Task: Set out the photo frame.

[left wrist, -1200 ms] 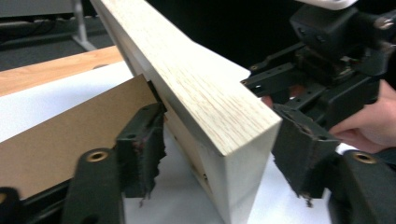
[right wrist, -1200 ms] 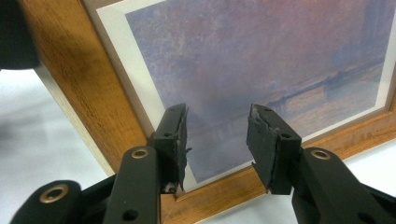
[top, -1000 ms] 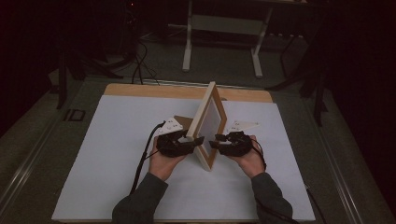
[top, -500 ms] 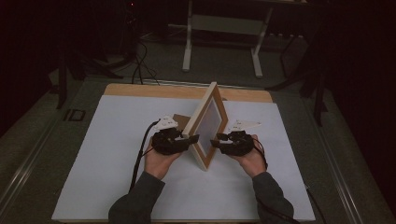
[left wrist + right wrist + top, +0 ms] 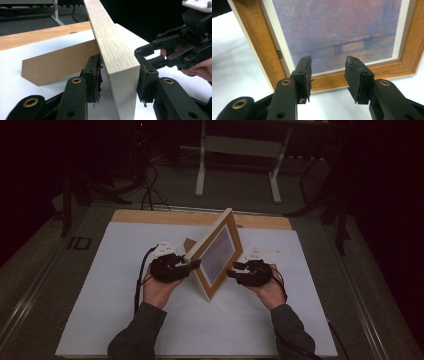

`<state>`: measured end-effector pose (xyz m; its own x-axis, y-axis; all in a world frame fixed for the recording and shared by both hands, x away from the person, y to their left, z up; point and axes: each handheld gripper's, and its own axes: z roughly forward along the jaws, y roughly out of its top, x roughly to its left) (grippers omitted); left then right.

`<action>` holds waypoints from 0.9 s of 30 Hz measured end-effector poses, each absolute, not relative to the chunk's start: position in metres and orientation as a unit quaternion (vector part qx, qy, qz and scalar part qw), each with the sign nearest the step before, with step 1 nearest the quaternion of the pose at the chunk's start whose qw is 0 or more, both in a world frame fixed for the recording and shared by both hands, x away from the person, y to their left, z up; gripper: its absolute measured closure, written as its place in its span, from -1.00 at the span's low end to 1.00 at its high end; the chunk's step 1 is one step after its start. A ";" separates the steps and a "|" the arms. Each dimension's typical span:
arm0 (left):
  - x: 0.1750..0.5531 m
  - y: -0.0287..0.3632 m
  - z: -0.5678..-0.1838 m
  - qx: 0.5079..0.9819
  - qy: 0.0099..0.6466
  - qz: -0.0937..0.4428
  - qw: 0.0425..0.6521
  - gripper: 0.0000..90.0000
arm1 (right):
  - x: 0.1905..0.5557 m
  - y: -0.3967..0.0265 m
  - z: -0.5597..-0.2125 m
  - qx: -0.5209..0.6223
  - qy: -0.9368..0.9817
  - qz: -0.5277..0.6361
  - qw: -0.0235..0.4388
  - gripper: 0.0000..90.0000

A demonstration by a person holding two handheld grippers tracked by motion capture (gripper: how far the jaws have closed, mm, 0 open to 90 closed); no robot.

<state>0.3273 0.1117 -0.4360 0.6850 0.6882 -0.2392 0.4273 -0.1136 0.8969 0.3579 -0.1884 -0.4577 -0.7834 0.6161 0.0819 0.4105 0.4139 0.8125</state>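
Picture frame [image 5: 216, 254], standing tilted on the white surface [image 5: 110, 285] on its brown easel back [image 5: 57, 62]; left tool [image 5: 117, 80] straddles its edge (one pad apparently clear), right tool [image 5: 328, 75] gapes empty before the print; could topple if nudged.

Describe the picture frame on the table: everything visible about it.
The picture frame is light wood with a warmer brown front face, a white mat and a hazy purple-orange print of a bridge over water. It stands tilted on the white table cover, one corner down, with a brown cardboard stand folded out behind. The left claw straddles its pale edge: one pad looks to touch the wood, the other shows a gap. The right claw faces the print, jaws apart, not touching.
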 end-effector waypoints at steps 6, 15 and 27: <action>0.326 0.116 -0.435 0.738 0.374 0.125 0.548 0.39 | 0.358 -0.187 -0.459 0.308 0.836 0.440 0.114 0.24; 0.334 0.127 -0.436 0.729 0.381 0.094 0.561 0.47 | 0.361 -0.189 -0.457 0.312 0.835 0.434 0.127 0.24; 0.349 0.138 -0.434 0.750 0.356 0.073 0.553 0.49 | 0.369 -0.192 -0.454 0.320 0.831 0.434 0.136 0.22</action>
<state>0.3493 0.1381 -0.4343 0.7365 0.6140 -0.2838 0.4530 -0.1361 0.8810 0.3687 -0.1917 -0.4538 -0.7585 0.6496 0.0517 0.4139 0.4189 0.8082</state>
